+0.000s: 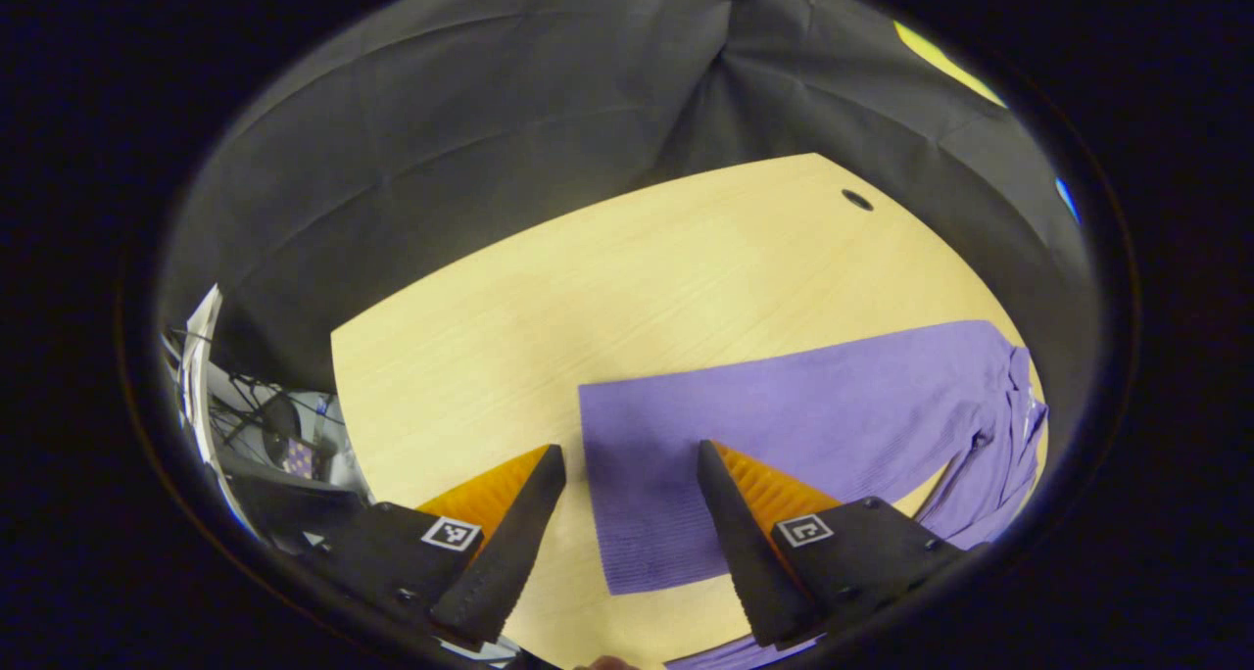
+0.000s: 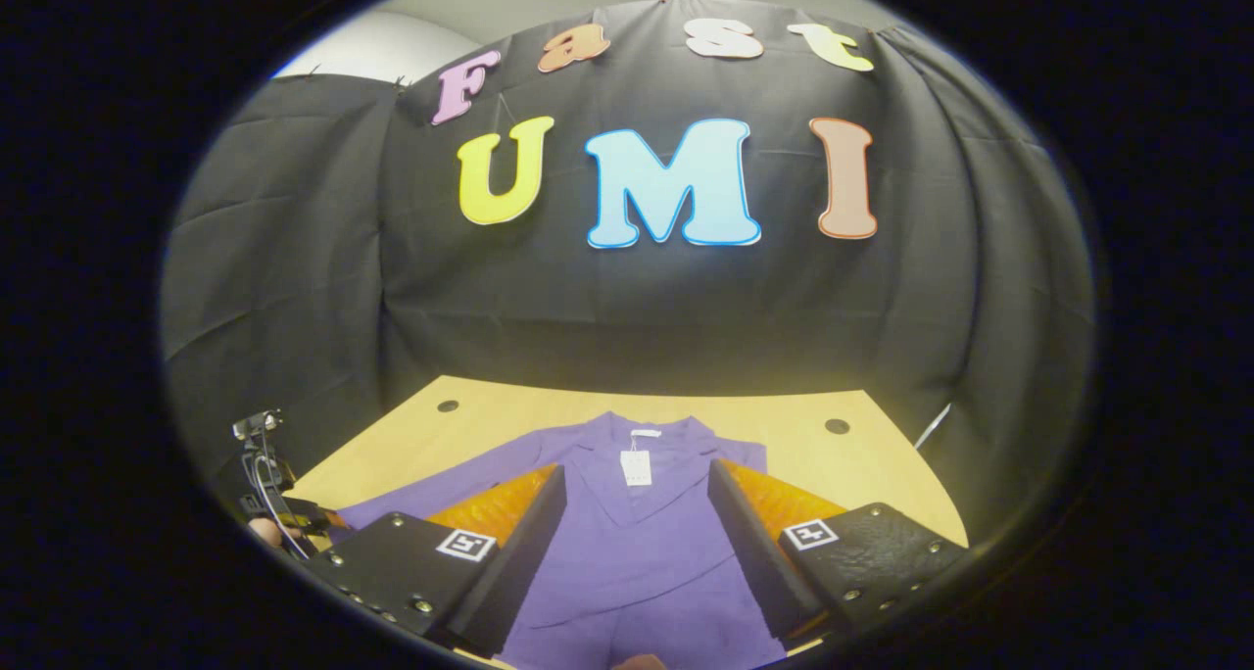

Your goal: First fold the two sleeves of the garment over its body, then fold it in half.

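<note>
Table (image 1: 607, 288): light wood, w/ black cloth wall behind; cable holes near the far edge in both views. Carries the garment.

Garment (image 2: 637, 543): purple top, lying flat on the table, collar twd the far wall in the right gripper view, a white tag (image 2: 636, 466) at the neck. Body spread out betw. that gripper's fingers.

Sleeve (image 1: 784, 425): in the left gripper view a long purple band stretches out across the table away from the body, lying flat; its squared end sits just ahead of the fingers. Appears not yet folded over the body. The other sleeve: can't tell how it lies from these views.

Left gripper (image 1: 632, 474): fingers spread apart, nothing betw. them; poised over the sleeve's end, one finger over bare table, the other over cloth. Touching or just above: can't tell.

Right gripper (image 2: 637, 494): fingers apart, holding nothing; hangs near the garment's lower body, looking up its midline twd the collar.

Step in hand (judgement): start of the first stage, approach to the left-hand sleeve; no fold seems made yet.

Next move calls for (judgement): lower left gripper onto the sleeve's end, pinch one layer only, lift & carry it across onto the body, lay flat. Then same for the other sleeve, then the half-fold. Thin knit likely to drag & wrinkle if pulled low.
</note>
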Action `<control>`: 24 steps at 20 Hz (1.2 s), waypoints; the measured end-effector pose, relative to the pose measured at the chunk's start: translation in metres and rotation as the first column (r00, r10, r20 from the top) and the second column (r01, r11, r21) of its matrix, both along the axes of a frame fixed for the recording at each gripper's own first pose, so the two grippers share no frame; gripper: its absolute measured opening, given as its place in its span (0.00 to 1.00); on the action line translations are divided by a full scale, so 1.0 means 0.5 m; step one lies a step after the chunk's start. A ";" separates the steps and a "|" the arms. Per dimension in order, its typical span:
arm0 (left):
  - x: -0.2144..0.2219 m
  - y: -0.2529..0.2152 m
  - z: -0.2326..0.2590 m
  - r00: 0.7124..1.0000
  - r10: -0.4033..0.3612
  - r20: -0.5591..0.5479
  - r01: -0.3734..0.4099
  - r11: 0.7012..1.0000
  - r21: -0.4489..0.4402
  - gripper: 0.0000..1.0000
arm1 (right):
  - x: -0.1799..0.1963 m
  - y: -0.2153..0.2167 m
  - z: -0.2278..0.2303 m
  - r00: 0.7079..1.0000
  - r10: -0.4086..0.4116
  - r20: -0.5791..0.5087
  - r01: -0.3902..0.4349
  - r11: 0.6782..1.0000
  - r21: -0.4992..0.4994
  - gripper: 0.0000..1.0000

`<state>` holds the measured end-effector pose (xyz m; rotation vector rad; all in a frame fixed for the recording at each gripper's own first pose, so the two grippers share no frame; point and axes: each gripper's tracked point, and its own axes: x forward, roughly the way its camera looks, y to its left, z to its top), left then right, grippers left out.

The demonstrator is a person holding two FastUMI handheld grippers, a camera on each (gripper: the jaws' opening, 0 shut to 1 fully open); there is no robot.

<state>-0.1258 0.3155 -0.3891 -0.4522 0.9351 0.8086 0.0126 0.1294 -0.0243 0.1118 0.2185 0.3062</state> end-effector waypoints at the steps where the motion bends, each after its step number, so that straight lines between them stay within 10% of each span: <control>1: -0.001 -0.006 0.000 1.000 -0.014 -0.019 0.014 1.000 0.011 0.94 | 0.000 0.002 -0.002 1.000 0.003 -0.006 -0.003 1.000 0.001 0.91; 5: 0.019 -0.020 0.001 0.998 -0.062 -0.023 0.062 0.998 0.026 0.94 | 0.004 0.010 -0.009 1.000 0.016 -0.019 -0.016 1.000 0.000 0.91; 13: 0.064 -0.041 -0.008 0.993 -0.117 0.000 0.117 0.992 0.056 0.11 | 0.008 -0.001 -0.008 1.000 0.017 -0.019 -0.017 1.000 -0.005 0.91; 24: 0.147 -0.097 0.123 0.952 -0.172 0.252 0.185 0.982 -0.027 0.07 | 0.003 -0.034 0.000 1.000 -0.011 0.002 0.012 0.999 -0.032 0.91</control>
